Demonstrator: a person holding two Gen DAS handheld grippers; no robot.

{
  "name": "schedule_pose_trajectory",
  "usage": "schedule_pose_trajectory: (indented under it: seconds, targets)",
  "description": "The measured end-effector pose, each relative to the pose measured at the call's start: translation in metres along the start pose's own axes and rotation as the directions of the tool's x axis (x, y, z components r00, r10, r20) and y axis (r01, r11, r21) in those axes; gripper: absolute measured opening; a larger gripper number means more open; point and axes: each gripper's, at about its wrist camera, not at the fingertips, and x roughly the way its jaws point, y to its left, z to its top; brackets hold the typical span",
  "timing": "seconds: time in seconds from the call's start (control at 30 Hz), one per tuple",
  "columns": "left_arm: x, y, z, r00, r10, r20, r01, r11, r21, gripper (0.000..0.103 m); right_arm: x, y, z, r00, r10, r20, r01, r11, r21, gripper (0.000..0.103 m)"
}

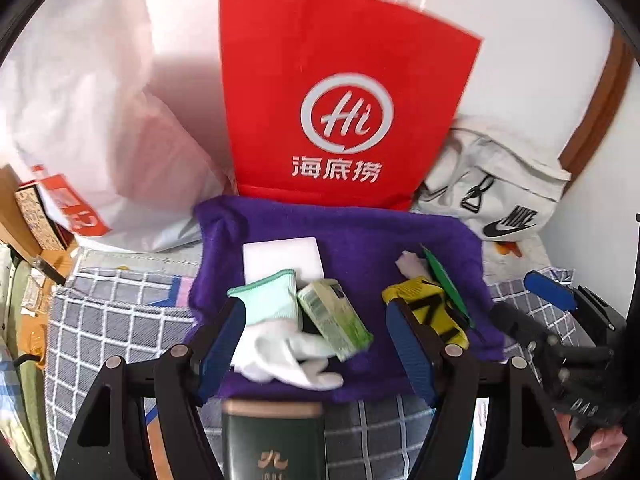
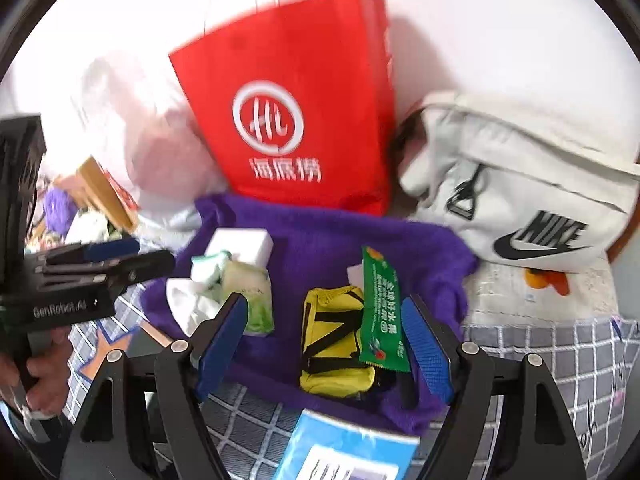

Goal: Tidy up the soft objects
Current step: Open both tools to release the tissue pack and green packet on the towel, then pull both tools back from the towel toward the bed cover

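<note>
A purple towel (image 1: 360, 240) (image 2: 320, 240) lies on a checked bedspread. On it are a white glove with a mint cuff (image 1: 276, 328) (image 2: 188, 300), a green tissue pack (image 1: 334, 320) (image 2: 252, 296), a white sponge block (image 1: 282, 258) (image 2: 240, 242), a yellow pouch with black straps (image 1: 428, 312) (image 2: 332, 344) and a green sachet (image 1: 446, 284) (image 2: 382, 308). My left gripper (image 1: 320, 348) is open, its fingers either side of the glove and tissue pack. My right gripper (image 2: 324, 348) is open around the yellow pouch and sachet.
A red paper bag (image 1: 340, 92) (image 2: 296, 104) stands behind the towel, with a white plastic bag (image 1: 88, 100) to its left and a white Nike bag (image 1: 496, 188) (image 2: 520, 188) to its right. A dark green box (image 1: 272, 440) and a blue packet (image 2: 344, 448) lie at the near edge.
</note>
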Motion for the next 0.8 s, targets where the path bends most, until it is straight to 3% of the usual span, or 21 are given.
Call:
schedule_pose_trajectory:
  seconds: [0.27,0.43,0.8]
  targets:
    - [-0.06,0.006,-0.045,0.997,0.009,0.082,-0.005,0.999,-0.038,0.071,-0.057,0.012,-0.033,0.998,-0.005,0.069,0.003,0.999,0.036,0.079]
    - [-0.089,0.013,-0.083,0.991,-0.039,0.125,0.052,0.994,-0.1,0.071,-0.086,0.023,-0.064,0.995,-0.018,0.103,0.015,0.999,0.034,0.079]
    - [-0.115,0.012,-0.167,0.997,-0.03,0.075,0.036,0.996,-0.076,0.071,-0.126,0.038,-0.144,0.996,0.032,0.079,-0.037,0.998,0.058,0.079]
